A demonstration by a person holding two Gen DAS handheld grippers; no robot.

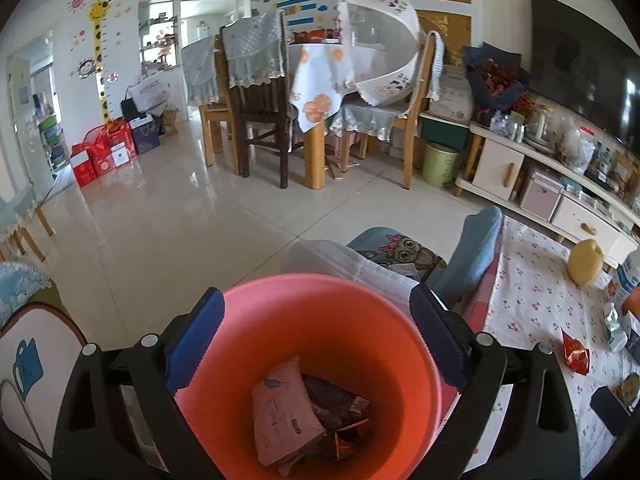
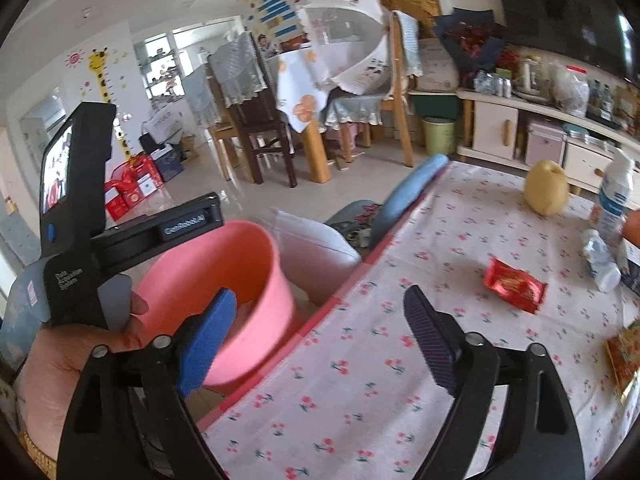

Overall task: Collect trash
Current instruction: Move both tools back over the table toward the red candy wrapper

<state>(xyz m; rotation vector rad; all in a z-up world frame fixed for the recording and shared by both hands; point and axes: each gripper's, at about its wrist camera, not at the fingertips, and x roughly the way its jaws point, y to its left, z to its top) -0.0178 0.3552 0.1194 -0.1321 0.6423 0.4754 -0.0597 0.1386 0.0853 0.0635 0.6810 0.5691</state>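
Note:
A pink bin (image 1: 320, 320) stands beside the cherry-print table (image 2: 360, 380). It holds a pink tissue packet (image 1: 280, 412) and dark wrappers (image 1: 340, 404). My left gripper (image 1: 316, 296) hangs just over its mouth, jaws wide apart, with nothing pressed between the blue pads. The bin (image 2: 224, 280) also shows in the right wrist view, where a hand (image 2: 60, 356) holds the left tool. My right gripper (image 2: 320, 296) is open and empty over the table's near edge. A red wrapper (image 2: 514, 284) lies on the cloth to its right, also seen as a red wrapper (image 1: 576, 354).
On the table sit a yellow pear (image 2: 546, 192), a white bottle (image 2: 616, 196), a small crumpled bottle (image 2: 600, 260) and a gold packet (image 2: 626, 356) at the right edge. A blue chair (image 1: 476, 248) stands behind the bin. Farther off are dining chairs and a green bin (image 1: 440, 164).

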